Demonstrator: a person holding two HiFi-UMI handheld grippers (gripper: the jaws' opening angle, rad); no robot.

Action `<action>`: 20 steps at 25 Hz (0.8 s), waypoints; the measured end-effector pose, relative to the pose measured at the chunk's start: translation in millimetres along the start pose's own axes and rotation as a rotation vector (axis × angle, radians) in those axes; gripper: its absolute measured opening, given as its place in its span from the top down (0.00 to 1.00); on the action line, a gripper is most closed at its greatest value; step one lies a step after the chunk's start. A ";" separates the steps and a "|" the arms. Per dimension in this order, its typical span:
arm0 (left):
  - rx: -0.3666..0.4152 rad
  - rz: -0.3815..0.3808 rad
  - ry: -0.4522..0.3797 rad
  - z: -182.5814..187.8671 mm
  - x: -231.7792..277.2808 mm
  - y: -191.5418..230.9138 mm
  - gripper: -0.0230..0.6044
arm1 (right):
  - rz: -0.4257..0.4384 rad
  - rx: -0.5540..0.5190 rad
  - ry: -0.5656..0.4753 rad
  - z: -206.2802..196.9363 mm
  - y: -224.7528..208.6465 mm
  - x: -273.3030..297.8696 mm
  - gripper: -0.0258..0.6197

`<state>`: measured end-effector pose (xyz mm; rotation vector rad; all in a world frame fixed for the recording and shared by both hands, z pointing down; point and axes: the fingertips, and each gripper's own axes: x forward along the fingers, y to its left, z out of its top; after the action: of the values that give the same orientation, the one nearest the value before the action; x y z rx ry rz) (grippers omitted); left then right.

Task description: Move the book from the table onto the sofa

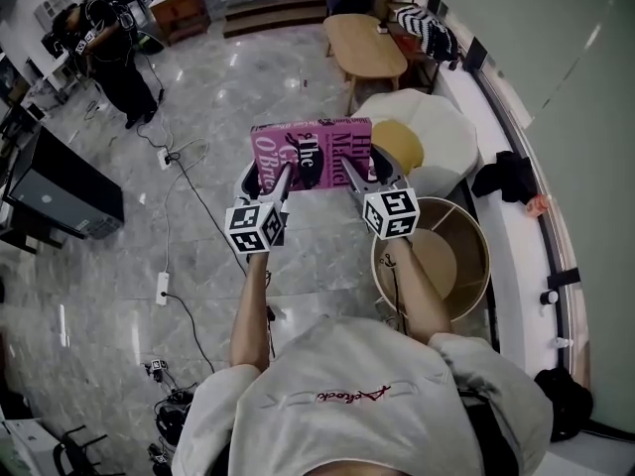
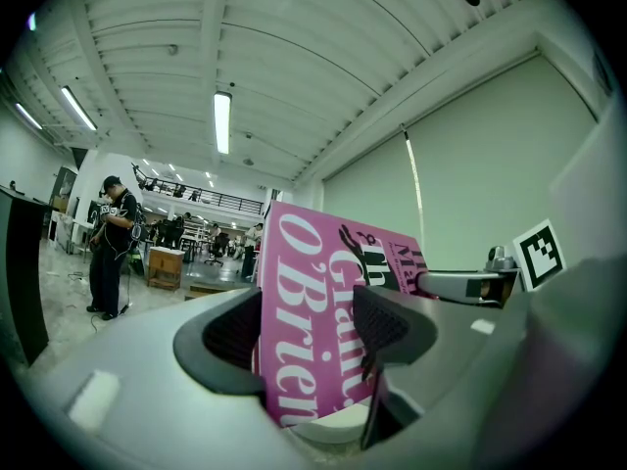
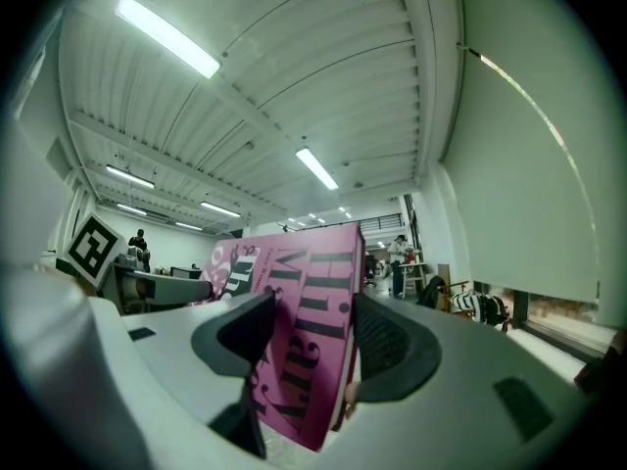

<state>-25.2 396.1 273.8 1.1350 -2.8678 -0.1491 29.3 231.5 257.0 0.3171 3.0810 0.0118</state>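
Note:
A pink book (image 1: 313, 154) with white and black lettering is held up in the air, cover facing the head camera. My left gripper (image 1: 279, 184) is shut on its left lower edge and my right gripper (image 1: 359, 178) is shut on its right lower edge. In the left gripper view the book (image 2: 318, 311) stands clamped between the dark pads. The right gripper view shows the book (image 3: 299, 336) pinched between both pads too. A white rounded sofa (image 1: 437, 137) lies just beyond and to the right of the book.
A round wooden side table (image 1: 437, 256) stands below right of the grippers. A yellow cushion (image 1: 399, 145) rests on the sofa. A wooden table (image 1: 363, 46) is farther back. Cables and a power strip (image 1: 162, 288) lie on the marble floor at left. A person (image 1: 117, 53) stands far left.

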 end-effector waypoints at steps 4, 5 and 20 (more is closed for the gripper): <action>-0.002 -0.004 0.003 0.6 -5.8 16.4 0.50 | -0.002 0.003 0.000 -1.4 14.5 9.1 0.57; -0.002 -0.003 0.002 0.7 -5.8 18.2 0.50 | -0.002 0.003 0.000 -1.6 15.5 10.5 0.57; -0.013 0.030 0.000 -6.9 -3.6 45.1 0.50 | 0.032 -0.005 0.013 -11.7 27.1 37.4 0.57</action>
<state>-52.7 430.8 285.5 1.0895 -2.8778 -0.1664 -2.3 265.7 267.4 0.3671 3.0884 0.0222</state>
